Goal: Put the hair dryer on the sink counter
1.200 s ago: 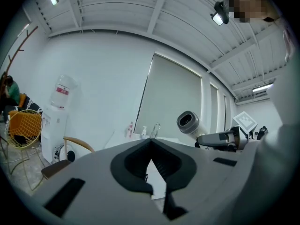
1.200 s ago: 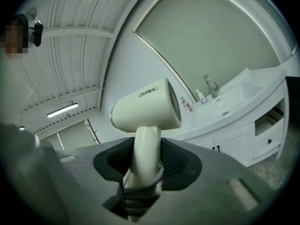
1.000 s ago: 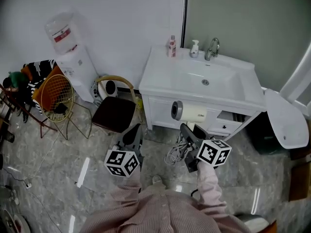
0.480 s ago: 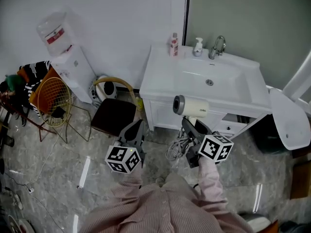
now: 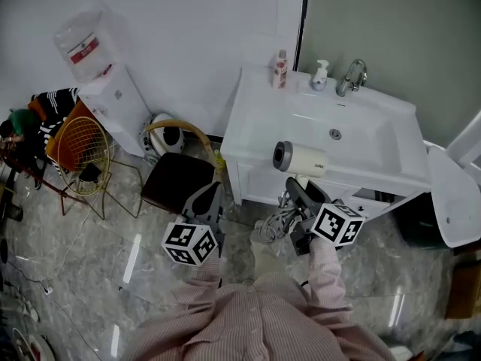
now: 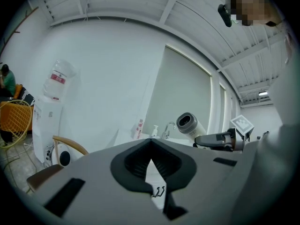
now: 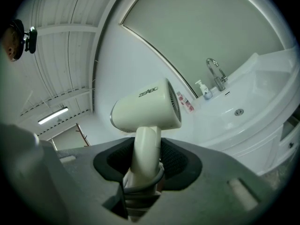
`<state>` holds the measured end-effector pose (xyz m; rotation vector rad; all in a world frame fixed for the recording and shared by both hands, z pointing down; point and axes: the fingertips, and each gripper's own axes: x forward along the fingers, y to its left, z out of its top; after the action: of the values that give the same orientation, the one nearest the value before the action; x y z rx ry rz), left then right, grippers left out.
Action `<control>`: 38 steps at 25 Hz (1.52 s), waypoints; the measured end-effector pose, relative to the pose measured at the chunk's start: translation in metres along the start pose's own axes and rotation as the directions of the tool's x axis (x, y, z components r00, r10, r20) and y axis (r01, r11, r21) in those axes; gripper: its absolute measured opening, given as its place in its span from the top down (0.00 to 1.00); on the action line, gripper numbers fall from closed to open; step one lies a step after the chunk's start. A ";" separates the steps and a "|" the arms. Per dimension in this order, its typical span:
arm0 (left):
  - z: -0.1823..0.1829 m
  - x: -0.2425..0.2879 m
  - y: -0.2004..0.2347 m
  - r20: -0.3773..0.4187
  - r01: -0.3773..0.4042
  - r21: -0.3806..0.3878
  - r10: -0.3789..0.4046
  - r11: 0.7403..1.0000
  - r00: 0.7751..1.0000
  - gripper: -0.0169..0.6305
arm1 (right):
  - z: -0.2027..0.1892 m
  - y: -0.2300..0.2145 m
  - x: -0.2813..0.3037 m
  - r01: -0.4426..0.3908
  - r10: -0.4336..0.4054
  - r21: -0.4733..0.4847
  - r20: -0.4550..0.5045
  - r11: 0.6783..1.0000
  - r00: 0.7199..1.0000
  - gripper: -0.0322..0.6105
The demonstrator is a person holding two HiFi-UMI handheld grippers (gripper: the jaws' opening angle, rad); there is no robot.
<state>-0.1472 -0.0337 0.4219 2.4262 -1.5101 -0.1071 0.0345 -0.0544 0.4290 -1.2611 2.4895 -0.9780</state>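
Note:
A cream hair dryer (image 5: 304, 159) is held up by its handle in my right gripper (image 5: 295, 192), which is shut on it. Its barrel lies level over the front edge of the white sink counter (image 5: 255, 119). The right gripper view shows the dryer (image 7: 147, 109) upright between the dark pads (image 7: 176, 161), with its grey cord wound round the handle's base. The cord (image 5: 274, 224) hangs in loops below the hand. My left gripper (image 5: 209, 195) is shut and holds nothing, low at the left in front of a chair. From the left gripper (image 6: 151, 146) the dryer (image 6: 190, 124) shows at the right.
On the counter's back stand a red-labelled bottle (image 5: 281, 68), a soap pump (image 5: 321, 74) and the faucet (image 5: 352, 76). A wooden chair (image 5: 176, 175), a water dispenser (image 5: 105, 89) and a wire basket chair (image 5: 79, 153) stand left. A toilet (image 5: 449, 198) is at the right.
Both grippers have moved forward toward the sink. The dryer, earlier in front of the cabinet drawers, now sits over the counter's front edge. The grip on it is unchanged.

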 end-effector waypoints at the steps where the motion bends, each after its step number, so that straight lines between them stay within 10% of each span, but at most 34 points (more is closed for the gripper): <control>1: 0.001 0.010 0.005 -0.002 -0.001 -0.002 0.001 1.000 1.000 0.98 | 0.005 -0.006 0.009 -0.001 0.001 0.001 -0.001 1.000 1.000 0.69; 20: 0.043 0.202 0.077 -0.012 -0.036 -0.045 0.036 0.998 0.999 0.98 | 0.114 -0.098 0.179 -0.046 0.050 0.058 -0.060 0.997 0.997 0.69; 38: 0.032 0.299 0.116 -0.085 -0.045 -0.097 0.037 0.994 0.996 0.98 | 0.126 -0.170 0.276 0.015 0.010 0.129 -0.193 0.991 0.981 0.69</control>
<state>-0.1199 -0.3540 0.4489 2.2923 -1.4817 -0.0696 0.0282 -0.3994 0.4737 -1.1808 2.5147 -1.2980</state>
